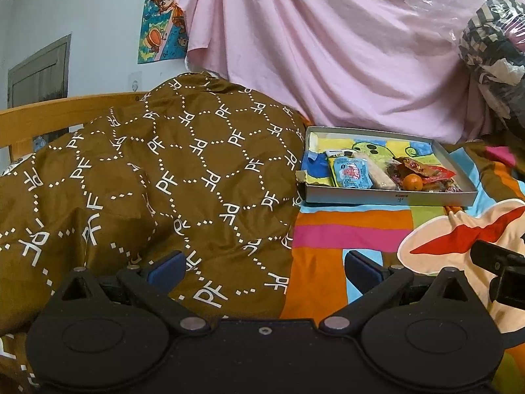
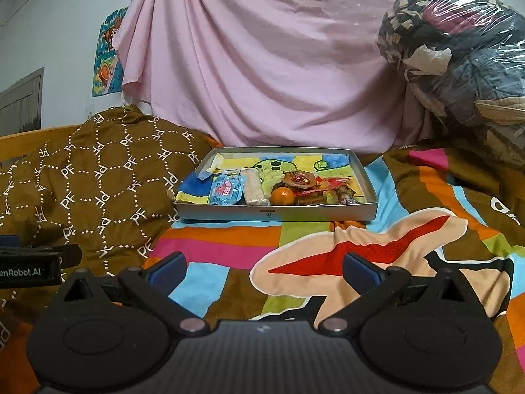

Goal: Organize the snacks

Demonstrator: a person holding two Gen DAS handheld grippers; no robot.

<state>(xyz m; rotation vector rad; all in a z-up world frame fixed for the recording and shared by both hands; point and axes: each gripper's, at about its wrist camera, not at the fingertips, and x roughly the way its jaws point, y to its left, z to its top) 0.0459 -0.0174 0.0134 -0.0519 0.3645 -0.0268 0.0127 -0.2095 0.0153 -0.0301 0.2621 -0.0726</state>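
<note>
A shallow grey box tray (image 2: 275, 211) sits on the colourful bedspread, also in the left wrist view (image 1: 387, 197). It holds a blue snack packet (image 2: 226, 190) (image 1: 349, 174), a white wrapped bar (image 2: 254, 187) (image 1: 377, 172), a small orange (image 2: 283, 196) (image 1: 412, 182) and red and brown wrapped sweets (image 2: 315, 187) (image 1: 430, 172). My left gripper (image 1: 264, 267) is open and empty, low over the bed, well short of the tray. My right gripper (image 2: 264, 269) is open and empty, facing the tray from the front.
A brown quilt with white PF print (image 1: 147, 180) is heaped left of the tray. A pink sheet (image 2: 262, 65) hangs behind. A plastic bag of clothes (image 2: 459, 59) bulks at the right. A wooden bed rail (image 1: 65, 111) runs at far left.
</note>
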